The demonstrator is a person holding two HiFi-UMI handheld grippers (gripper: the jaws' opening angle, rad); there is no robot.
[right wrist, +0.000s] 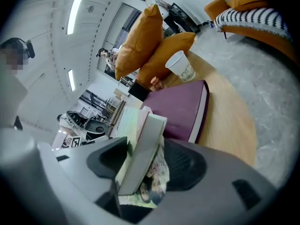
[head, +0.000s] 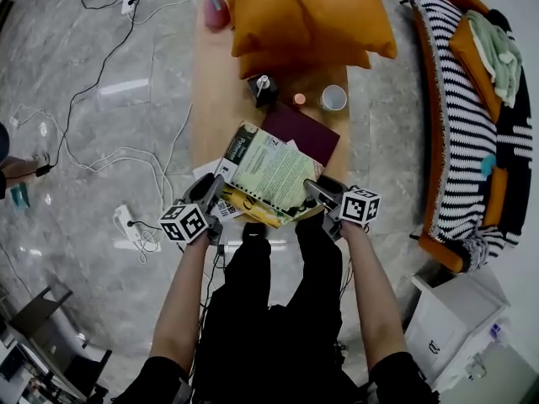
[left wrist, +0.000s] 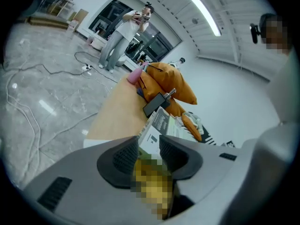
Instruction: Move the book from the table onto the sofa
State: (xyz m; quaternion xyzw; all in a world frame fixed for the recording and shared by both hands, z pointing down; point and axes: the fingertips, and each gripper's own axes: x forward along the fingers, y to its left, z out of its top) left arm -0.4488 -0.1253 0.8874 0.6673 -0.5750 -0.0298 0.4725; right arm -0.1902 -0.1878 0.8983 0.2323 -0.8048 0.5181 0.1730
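The striped sofa (head: 459, 124) stands at 3 o'clock of the wooden bench (head: 215, 99), on whose 6 o'clock end the green book (head: 271, 171) lies atop a stack, its 8 o'clock corner between the parted left tongs (head: 210, 190) and its 4 o'clock corner between the wide-apart right tongs (head: 317, 190).

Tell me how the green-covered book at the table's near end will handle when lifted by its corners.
Probably floppy: the green-covered book looks thin and soft-covered. It lies on a yellow book, which may slide along. Likely light for its size.
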